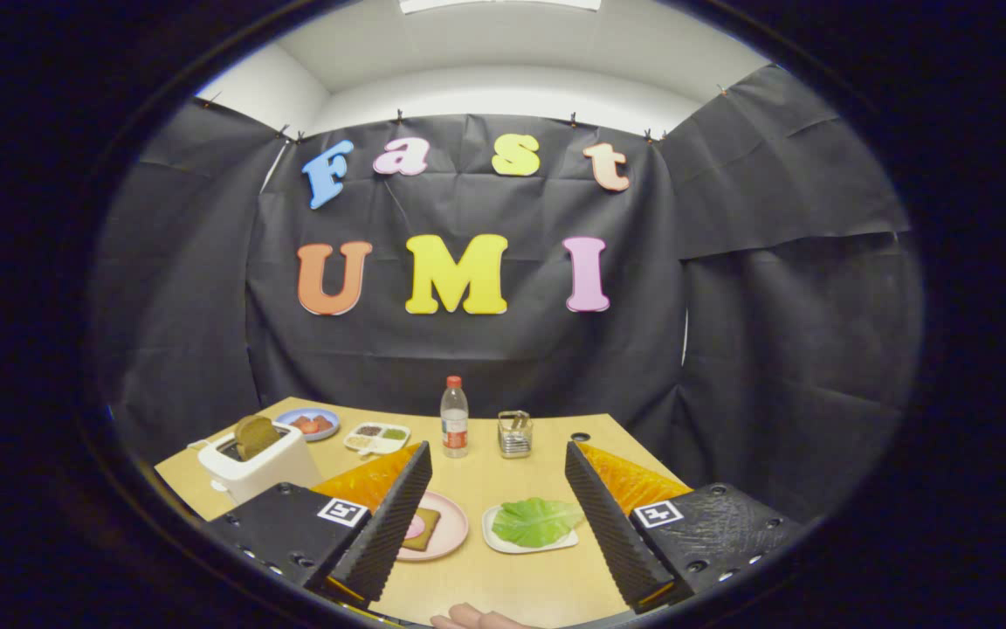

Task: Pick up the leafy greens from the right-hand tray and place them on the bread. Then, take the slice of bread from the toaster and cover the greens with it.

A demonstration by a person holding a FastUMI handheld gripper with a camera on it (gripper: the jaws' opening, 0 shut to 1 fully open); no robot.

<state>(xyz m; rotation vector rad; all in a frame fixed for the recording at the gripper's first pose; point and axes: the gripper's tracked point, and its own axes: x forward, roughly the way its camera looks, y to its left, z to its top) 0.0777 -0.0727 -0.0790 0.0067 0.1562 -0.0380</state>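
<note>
My gripper is open, its two fingers spread wide above the wooden table, with nothing between them. Between the fingers, toward the right one, a leafy green lies on a small white tray. Beside the left finger sits a pink plate carrying a slice of bread with something pink on it, partly hidden by that finger. Beyond the left finger stands a white toaster with a brown bread slice sticking up out of its slot.
Past the fingers stand a bottle with a red cap and a small metal holder. Behind the toaster lie a blue plate with red food and a white divided dish. A person's hand rests at the table's near edge.
</note>
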